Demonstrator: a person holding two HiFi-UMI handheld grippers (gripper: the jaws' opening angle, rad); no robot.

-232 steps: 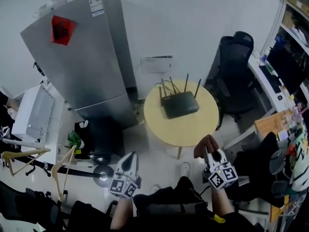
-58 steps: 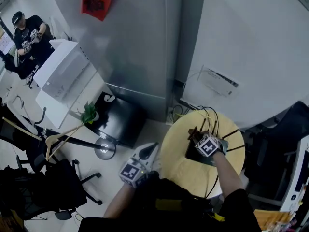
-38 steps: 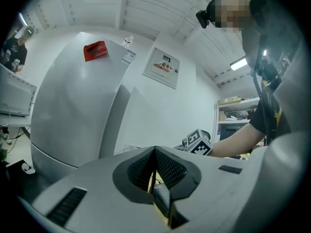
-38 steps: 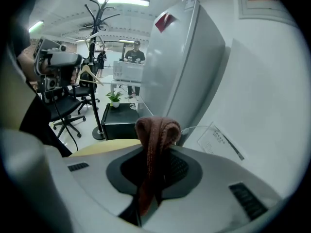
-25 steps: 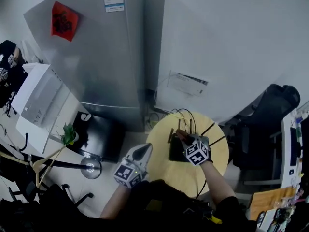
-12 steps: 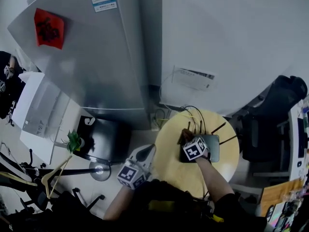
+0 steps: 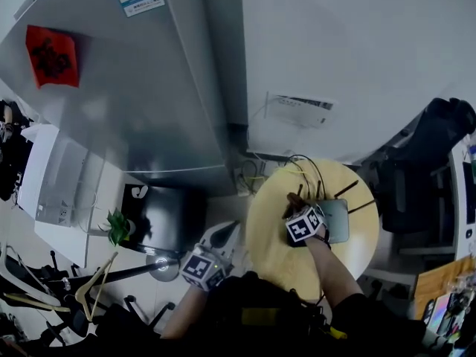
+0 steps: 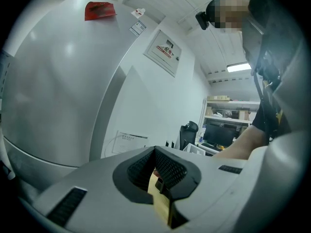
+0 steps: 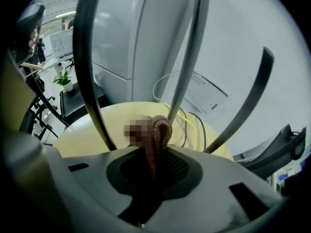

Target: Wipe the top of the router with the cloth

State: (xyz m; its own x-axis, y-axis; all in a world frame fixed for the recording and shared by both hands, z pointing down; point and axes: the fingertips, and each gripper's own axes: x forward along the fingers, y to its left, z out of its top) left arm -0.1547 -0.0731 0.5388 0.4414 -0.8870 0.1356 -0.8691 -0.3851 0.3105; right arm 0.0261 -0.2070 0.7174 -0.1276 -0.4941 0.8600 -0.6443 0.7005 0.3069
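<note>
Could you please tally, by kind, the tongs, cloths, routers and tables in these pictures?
Tongs: 2, the left tongs and the right tongs
Cloth: 1
Router: 1
Round table: 1
Total: 5

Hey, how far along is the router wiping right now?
Done: the cloth is clamped in the right tongs. In hand: it is over the router, by the antennas. Left: the remaining top; how much is wiped can't be told. The left tongs hang idle, shut.
</note>
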